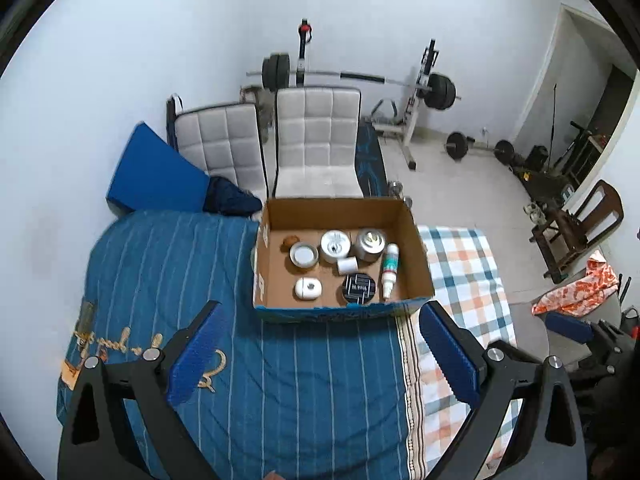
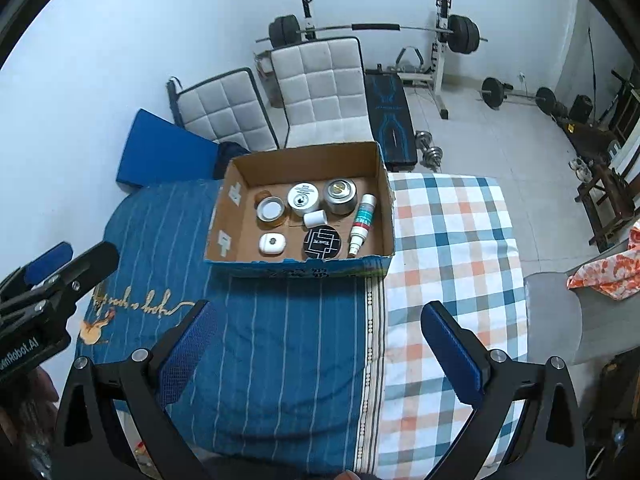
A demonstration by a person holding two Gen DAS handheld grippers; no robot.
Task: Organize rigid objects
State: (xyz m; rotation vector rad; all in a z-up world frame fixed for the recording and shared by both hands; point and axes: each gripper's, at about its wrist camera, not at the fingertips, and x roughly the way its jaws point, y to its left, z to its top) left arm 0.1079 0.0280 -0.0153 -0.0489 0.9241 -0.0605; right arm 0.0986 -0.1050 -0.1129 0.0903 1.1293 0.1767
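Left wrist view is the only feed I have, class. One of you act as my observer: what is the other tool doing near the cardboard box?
Observer: The right tool is open and empty. It hovers over the bedding, short of the cardboard box.
Operator: Where does my own tool sit, seen from that side?
Observer: The left tool shows side-on above the bedding, to the left of the box and clear of it.
Operator: Is there anything on the floor that I might miss?
Observer: A chrome dumbbell lies in full view beside the black bench.
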